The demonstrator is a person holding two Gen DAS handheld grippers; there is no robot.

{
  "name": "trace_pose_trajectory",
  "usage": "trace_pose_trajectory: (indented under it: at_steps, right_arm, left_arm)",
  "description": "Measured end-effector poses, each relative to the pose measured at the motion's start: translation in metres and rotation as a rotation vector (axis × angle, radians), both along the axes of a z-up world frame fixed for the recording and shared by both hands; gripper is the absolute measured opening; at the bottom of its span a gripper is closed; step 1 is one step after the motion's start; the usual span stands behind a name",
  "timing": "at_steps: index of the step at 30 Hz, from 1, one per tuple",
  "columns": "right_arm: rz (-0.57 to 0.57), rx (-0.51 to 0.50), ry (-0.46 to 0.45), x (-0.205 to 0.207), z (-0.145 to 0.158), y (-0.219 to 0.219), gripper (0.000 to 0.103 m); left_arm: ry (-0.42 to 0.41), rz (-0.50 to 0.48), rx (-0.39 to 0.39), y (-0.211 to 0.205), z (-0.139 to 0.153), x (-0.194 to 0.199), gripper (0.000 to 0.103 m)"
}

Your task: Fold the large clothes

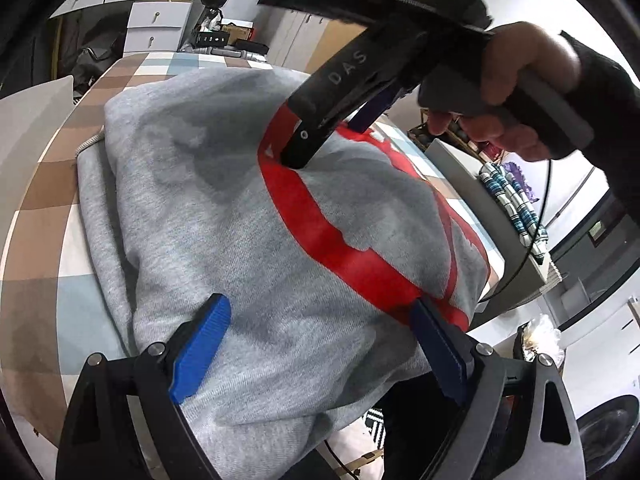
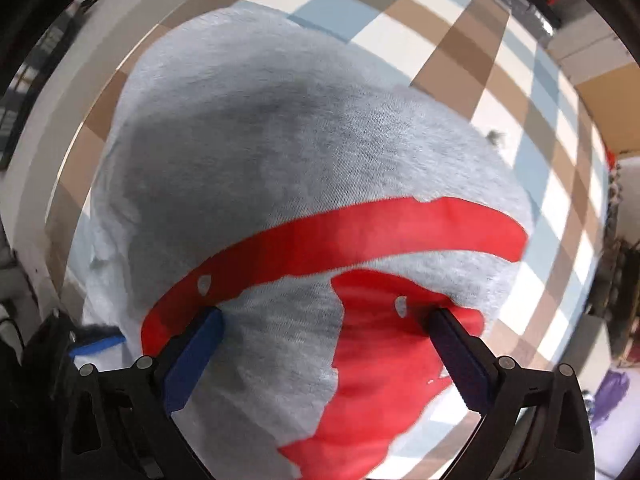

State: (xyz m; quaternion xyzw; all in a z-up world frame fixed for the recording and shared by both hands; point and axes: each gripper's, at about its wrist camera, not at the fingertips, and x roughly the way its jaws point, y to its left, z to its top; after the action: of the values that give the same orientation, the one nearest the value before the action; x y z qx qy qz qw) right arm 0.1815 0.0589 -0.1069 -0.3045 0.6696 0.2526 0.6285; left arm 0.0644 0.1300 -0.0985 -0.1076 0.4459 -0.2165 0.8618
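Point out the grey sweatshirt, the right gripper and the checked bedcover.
grey sweatshirt [image 1: 224,216]: left wrist view, plain grey fabric left of the red print.
right gripper [image 1: 298,156]: left wrist view, fingertips pressed on the print.
checked bedcover [image 2: 460,40]: right wrist view, bare brown square beyond the sweatshirt.

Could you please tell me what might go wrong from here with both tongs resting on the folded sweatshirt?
1. Both tongs, left and right, are open on the sweatshirt, so the thick fold may spring back when they lift.
2. The sweatshirt's near edge overhangs the checked bed by the left tongs; it could slide off.
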Motion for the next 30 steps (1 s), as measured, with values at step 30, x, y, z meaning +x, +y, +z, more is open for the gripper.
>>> trace_pose_trajectory:
  at_steps: [30]
  right_arm:
    - [-0.179, 0.068, 0.062, 0.072, -0.027, 0.024, 0.103]
  left_arm:
    - [-0.014, -0.013, -0.005, -0.004, -0.001, -0.002, 0.088]
